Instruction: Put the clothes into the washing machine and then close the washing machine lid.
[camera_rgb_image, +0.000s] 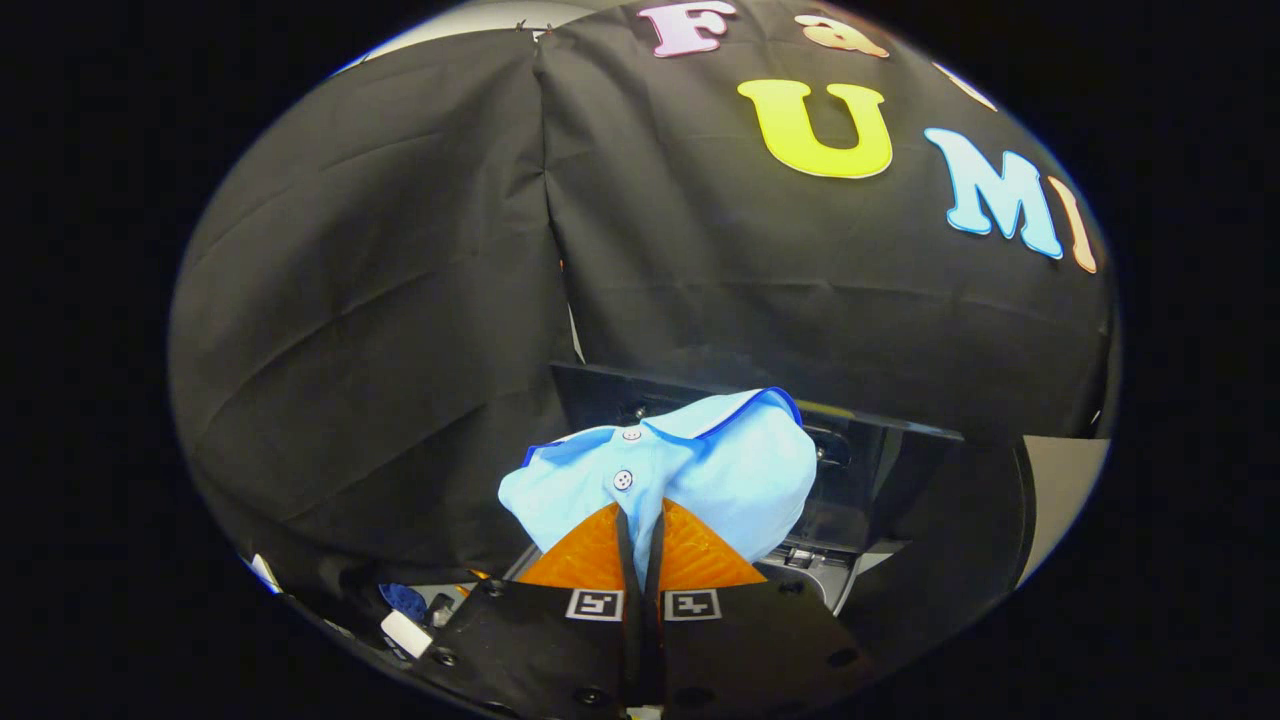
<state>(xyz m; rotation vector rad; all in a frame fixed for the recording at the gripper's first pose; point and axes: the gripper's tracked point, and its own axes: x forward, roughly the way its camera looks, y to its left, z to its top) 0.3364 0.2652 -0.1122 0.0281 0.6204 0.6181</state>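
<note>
A light blue shirt (700, 470) with white buttons and a dark blue collar edge hangs bunched up at my gripper (641, 520). Both fingers are pressed together on its cloth, so the gripper is shut on it and the shirt is lifted in the air. Behind and below the shirt stands the washing machine (880, 480), dark, with its lid (600, 390) raised upright behind the shirt. A strip of the machine's grey top (810, 565) shows just right of the fingers. The shirt hides the opening of the drum.
The booth's black cloth wall rises close behind the machine and wraps round to the left. Small items lie low to the left of the fingers, among them a white block (405, 632) and something blue (403, 600). A pale surface (1060, 490) shows at the far right.
</note>
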